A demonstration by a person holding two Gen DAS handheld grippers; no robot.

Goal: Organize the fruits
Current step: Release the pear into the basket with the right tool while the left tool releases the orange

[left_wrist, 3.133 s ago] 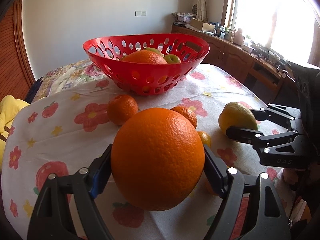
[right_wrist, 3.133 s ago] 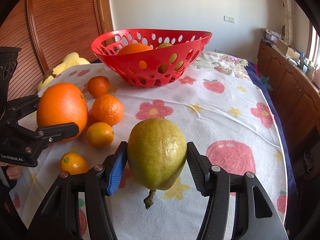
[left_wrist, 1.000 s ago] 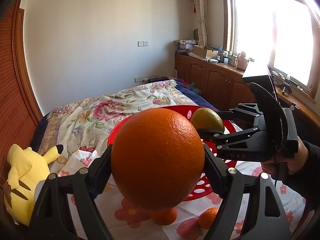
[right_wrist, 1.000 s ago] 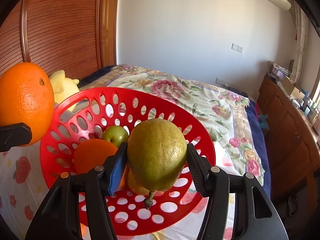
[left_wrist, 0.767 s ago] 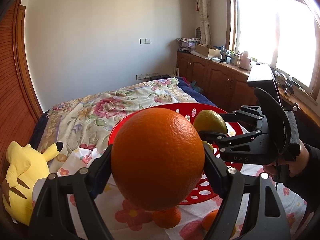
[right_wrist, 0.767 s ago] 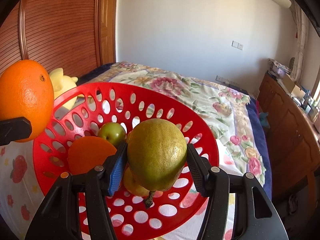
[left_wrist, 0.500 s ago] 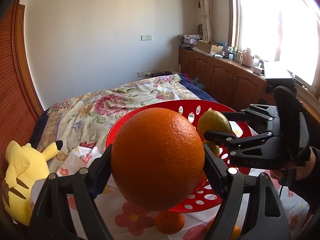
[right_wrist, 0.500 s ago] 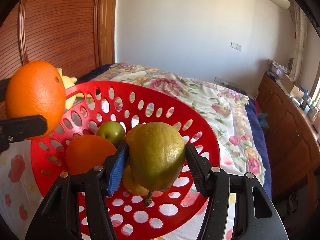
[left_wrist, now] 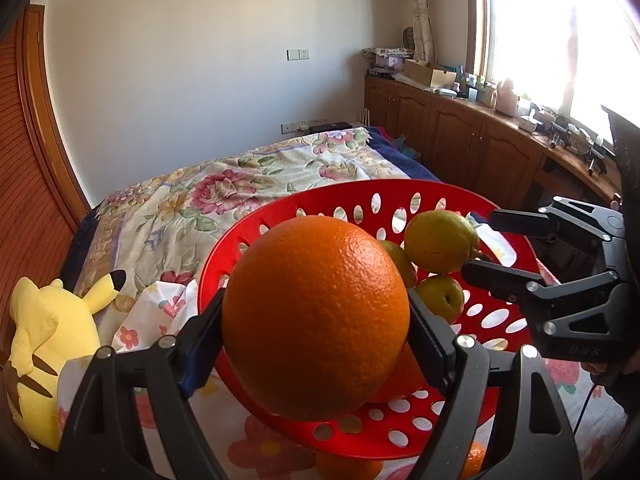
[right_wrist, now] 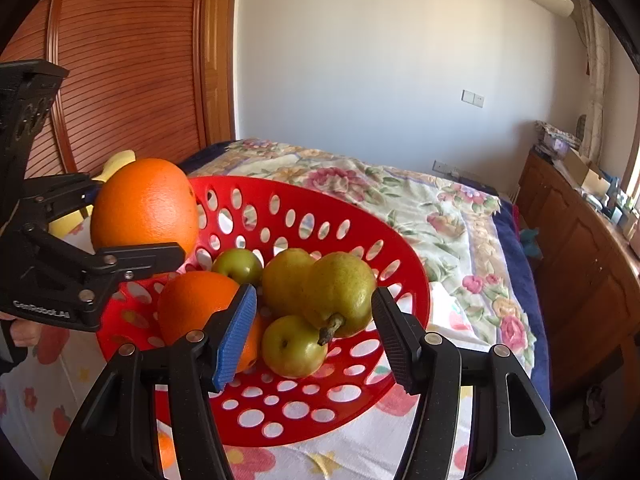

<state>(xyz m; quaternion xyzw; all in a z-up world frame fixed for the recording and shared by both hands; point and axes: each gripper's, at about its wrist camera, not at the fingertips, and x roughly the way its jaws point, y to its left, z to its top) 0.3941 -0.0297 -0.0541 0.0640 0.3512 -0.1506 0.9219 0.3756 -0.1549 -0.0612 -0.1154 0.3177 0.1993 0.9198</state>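
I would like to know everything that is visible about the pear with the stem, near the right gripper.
The pear is yellow-green with fine brown speckles and a short brown stem that points down toward the camera. It lies tilted in the red basket, leaning on another pear and over a small green fruit. The right gripper has just been opening; its pads stand apart from the pear on both sides and do not press on it. Its underside is hidden.
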